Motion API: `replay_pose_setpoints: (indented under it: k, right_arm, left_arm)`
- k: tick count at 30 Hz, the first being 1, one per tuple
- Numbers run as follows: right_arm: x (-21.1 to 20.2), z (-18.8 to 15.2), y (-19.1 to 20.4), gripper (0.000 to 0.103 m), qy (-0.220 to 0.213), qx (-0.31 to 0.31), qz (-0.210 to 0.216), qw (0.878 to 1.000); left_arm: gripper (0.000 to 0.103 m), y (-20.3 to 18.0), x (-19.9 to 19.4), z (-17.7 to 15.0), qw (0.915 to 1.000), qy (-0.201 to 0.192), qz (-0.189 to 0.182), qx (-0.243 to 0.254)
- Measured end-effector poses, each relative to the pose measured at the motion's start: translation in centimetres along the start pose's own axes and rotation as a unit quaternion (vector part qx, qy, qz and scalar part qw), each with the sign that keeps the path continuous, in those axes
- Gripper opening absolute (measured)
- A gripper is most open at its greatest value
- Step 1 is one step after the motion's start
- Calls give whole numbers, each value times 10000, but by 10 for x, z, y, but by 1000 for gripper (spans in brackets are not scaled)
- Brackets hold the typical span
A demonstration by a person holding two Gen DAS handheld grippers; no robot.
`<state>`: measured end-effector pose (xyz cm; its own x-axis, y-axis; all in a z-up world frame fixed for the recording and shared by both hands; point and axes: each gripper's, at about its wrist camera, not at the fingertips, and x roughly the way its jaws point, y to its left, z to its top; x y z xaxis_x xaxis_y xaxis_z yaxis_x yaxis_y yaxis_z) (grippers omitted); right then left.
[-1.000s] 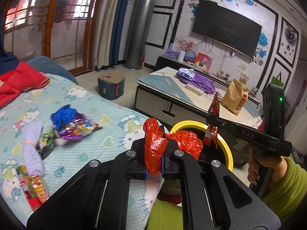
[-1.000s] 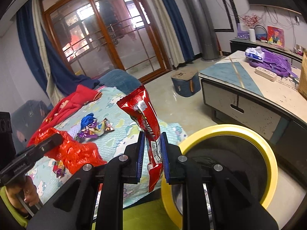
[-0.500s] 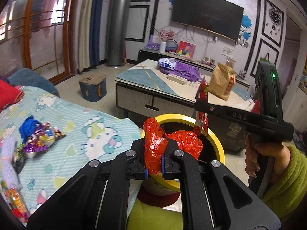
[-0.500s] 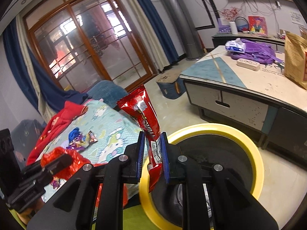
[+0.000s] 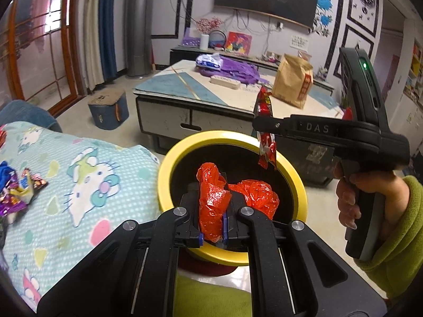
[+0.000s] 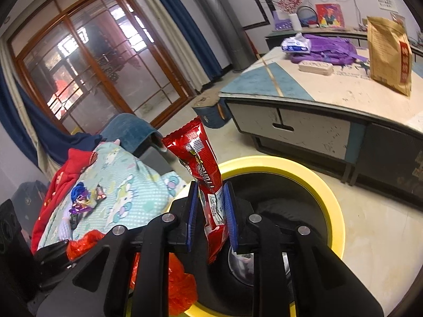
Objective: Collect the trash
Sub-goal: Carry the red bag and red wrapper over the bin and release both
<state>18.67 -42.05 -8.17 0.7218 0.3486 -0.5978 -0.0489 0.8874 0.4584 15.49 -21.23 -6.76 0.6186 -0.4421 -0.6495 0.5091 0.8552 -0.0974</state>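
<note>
Bin (image 5: 296, 174) mouth sits right under both my claws: left gripper (image 5: 212, 206) clamped on red plastic bag (image 5: 211, 200), right gripper (image 6: 211, 211) just easing open, red snack wrapper (image 6: 201, 163) upright between its jaws.

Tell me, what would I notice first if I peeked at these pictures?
Probably the big yellow-rimmed bin in the middle, beside the cartoon-cat blanket. Right over it, the left gripper is pinching a crinkly orange-red plastic bag. The right gripper has a shiny red snack wrapper standing up between its jaws, which have just been opening.
</note>
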Motion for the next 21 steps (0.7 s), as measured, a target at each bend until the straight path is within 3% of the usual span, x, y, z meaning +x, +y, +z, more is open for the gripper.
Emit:
replay_pose_setpoints:
  k: [4,8,12,14,16,21]
  right_arm:
    - [8,-3,-14,24,123,181,-123,9997]
    - [12,-5,-24,36,175,297,-211,9992]
    - [14,-6,-32,43,182,403,-293,9986]
    - [13,-6,-34,43,175,435,-326,9984]
    - [13,-6,-33,44,171,424,-336,9984]
    - [11,-5,-22,47,147,329,-312,9989]
  left_arm:
    - [5,-4,15,0,9999,150,-63,45]
    - [11,-5,23,0,9997,220,-110,-5]
    - [51,-1,26,-3,9997,235,-69,-65]
    - [56,1,24,-3,9997,225,-36,-126]
    - [75,4,20,-4,9997,188,23,-154]
    - [89,12,5,-3,9995,32,167,-261]
